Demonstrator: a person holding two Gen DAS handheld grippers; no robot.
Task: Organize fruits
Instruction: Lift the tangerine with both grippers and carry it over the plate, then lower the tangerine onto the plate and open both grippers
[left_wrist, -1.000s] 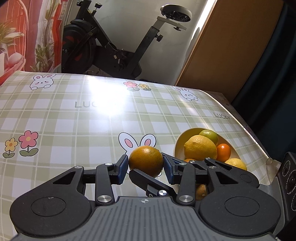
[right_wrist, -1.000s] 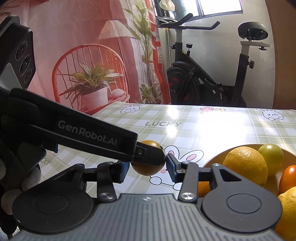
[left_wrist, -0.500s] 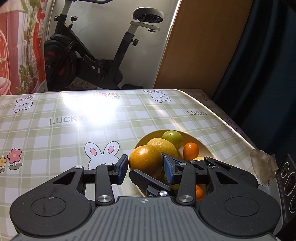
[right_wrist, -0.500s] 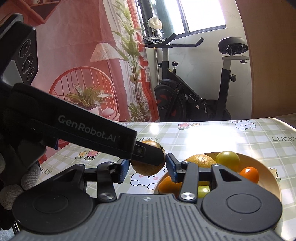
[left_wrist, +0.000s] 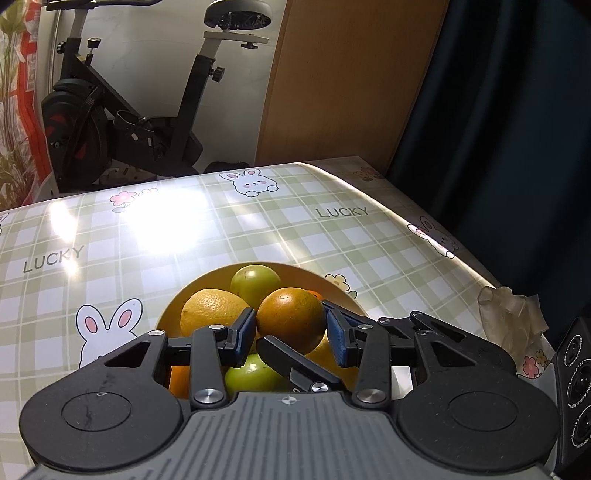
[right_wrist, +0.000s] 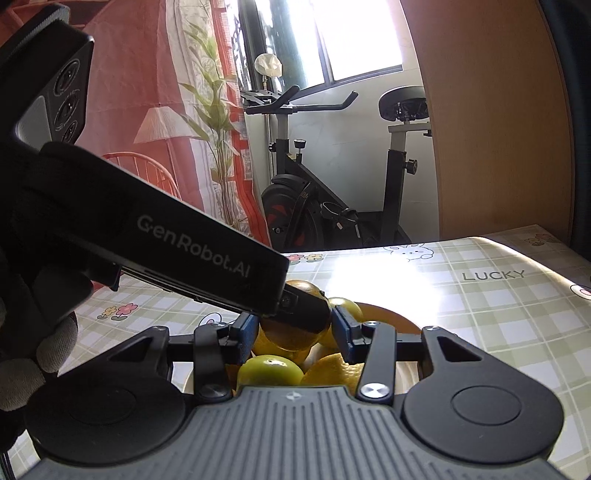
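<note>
Honestly, both grippers pinch the same orange (left_wrist: 290, 319) from crossed angles: left gripper (left_wrist: 291, 332), right gripper (right_wrist: 294, 330), fingers clamped on it, right above the full bowl (left_wrist: 173, 314). I'd lower it into a gap between fruits before letting go, or it'll roll.

The orange (left_wrist: 290, 320), earlier over bare tablecloth left of the bowl (left_wrist: 343, 295), now sits at frame centre above the bowl's fruit, both grippers having travelled with it; left fingers look slightly parted.
</note>
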